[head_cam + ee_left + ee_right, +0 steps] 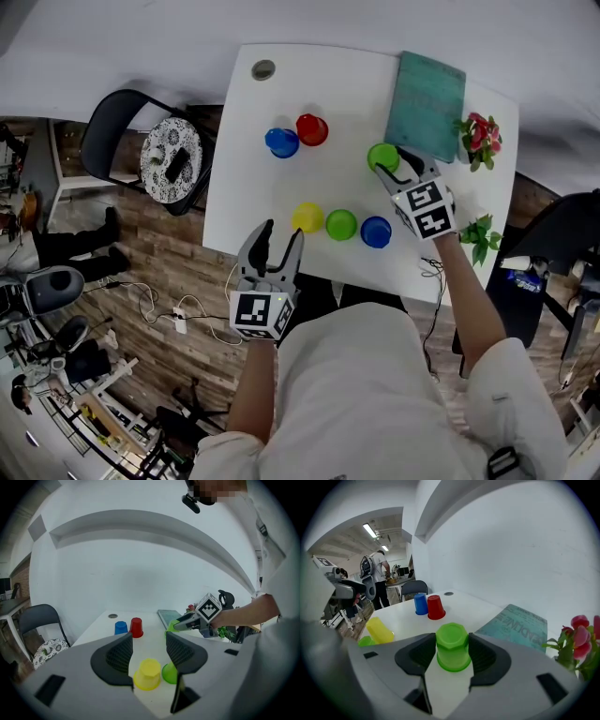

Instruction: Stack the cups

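Note:
Several upturned plastic cups stand on the white table (248, 187). My right gripper (387, 170) is shut on a light green cup (382, 156) at the table's right; its pads press both sides of that light green cup (452, 646). A yellow cup (307, 217), a green cup (340, 224) and a blue cup (376, 232) stand in a row near the front edge. A second blue cup (281, 142) and a red cup (312, 129) stand together farther back. My left gripper (280, 241) hangs open at the front edge, just short of the yellow cup (149, 673), with nothing between its fingers.
A teal booklet (427, 103) lies at the table's far right corner beside a small plant with red flowers (480, 139). A dark chair with a patterned cushion (167, 159) stands left of the table. People stand in the room beyond (377, 578).

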A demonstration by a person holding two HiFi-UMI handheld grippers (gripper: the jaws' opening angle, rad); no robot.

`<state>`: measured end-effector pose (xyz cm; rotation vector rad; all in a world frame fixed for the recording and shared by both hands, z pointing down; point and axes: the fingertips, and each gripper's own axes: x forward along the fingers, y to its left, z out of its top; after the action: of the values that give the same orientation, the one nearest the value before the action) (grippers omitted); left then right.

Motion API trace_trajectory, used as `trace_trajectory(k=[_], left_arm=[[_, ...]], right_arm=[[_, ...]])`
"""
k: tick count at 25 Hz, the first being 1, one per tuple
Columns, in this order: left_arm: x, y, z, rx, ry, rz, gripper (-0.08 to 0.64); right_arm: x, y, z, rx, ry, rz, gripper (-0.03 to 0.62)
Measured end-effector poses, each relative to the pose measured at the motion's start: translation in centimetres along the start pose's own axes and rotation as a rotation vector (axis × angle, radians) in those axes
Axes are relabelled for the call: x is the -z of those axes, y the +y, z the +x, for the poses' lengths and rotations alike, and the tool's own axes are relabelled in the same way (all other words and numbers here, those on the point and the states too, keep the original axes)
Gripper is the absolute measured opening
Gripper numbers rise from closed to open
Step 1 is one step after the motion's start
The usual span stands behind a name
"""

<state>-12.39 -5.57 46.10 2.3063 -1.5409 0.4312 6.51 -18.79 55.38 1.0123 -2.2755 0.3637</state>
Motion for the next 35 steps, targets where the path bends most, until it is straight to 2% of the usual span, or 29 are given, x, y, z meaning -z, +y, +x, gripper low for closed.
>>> trace_trajectory(k=[14,23,35], left_arm=[[-1.0,-0.2,-1.4,0.049,-0.048,0.015,0.229],[-0.8,-1.0,-2.0,0.069,-0.068,0.015,0.229],[0.3,-1.5,-3.1,0.053,-0.074,-0.004,0.227]], right_arm=[[-3.0,4.1,-7.4,0.000,-0.081,-0.003,0.224],[-2.5,8.7,-10.4,-0.075,-0.088,0.003,0.224],[-1.7,12.8,-11.7,-0.152,-0.083,-0.037,0.224]])
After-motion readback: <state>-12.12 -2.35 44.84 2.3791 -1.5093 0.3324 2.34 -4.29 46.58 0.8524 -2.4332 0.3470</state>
